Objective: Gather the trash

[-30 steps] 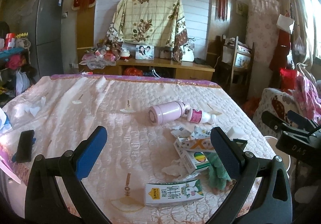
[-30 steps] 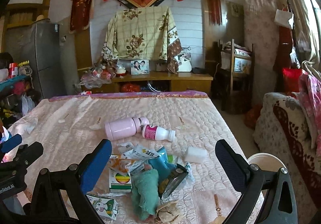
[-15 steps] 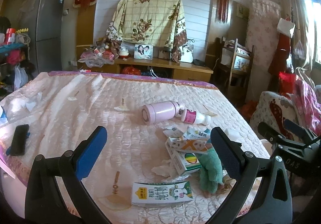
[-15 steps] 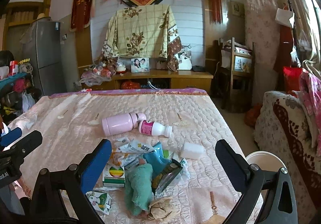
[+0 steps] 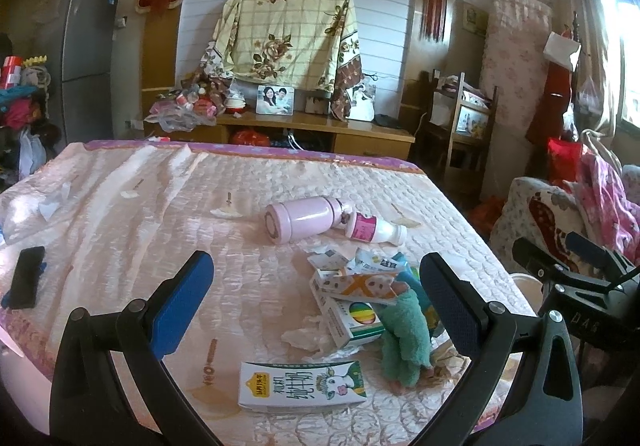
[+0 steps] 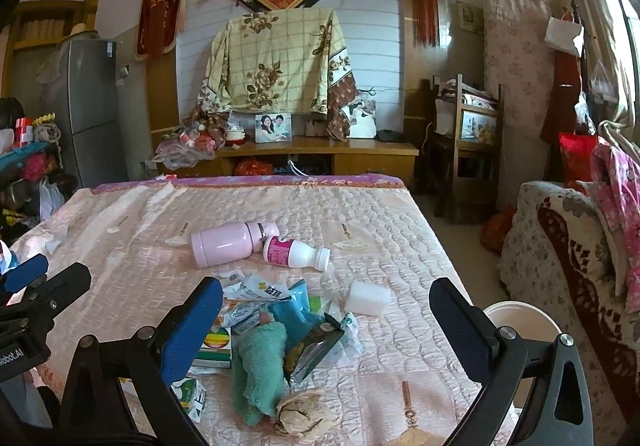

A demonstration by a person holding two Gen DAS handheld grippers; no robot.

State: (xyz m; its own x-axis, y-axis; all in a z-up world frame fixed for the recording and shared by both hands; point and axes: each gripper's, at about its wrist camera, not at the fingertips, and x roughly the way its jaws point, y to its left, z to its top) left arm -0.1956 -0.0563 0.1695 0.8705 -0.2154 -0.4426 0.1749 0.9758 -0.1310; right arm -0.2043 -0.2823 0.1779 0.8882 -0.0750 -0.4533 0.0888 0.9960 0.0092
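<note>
We are holding the left gripper (image 5: 316, 294) above the near edge of the bed (image 5: 160, 206), its blue-padded jaws spread wide and grasping nothing. We are holding the right gripper (image 6: 326, 320) the same way, released and empty, over the same clutter.

The trash is lying in a loose heap on the quilt. In the left wrist view a milk carton (image 5: 302, 384) is lying flat at about 6 o'clock from the gap between the jaws, with a small box bearing a rainbow-striped mark (image 5: 352, 320) just beyond it and a teal cloth (image 5: 400, 342) touching that box at 3 o'clock. A crumpled wrapper (image 5: 356, 278) is resting on top of the box. Farther out, at 12 o'clock, a pink flask (image 5: 304, 220) is lying on its side, its cap end touching a white bottle with a pink label (image 5: 374, 229).

In the right wrist view we are seeing a white block (image 6: 368, 298) at 1 o'clock from the teal cloth, a dark foil pouch (image 6: 316, 346) against the cloth, and a crumpled brown ball (image 6: 302, 412) at 6 o'clock, perhaps paper. A white bucket (image 6: 520, 320) is standing beside the bed at 3 o'clock. A black phone (image 5: 27, 276) is lying well apart at 9 o'clock.
</note>
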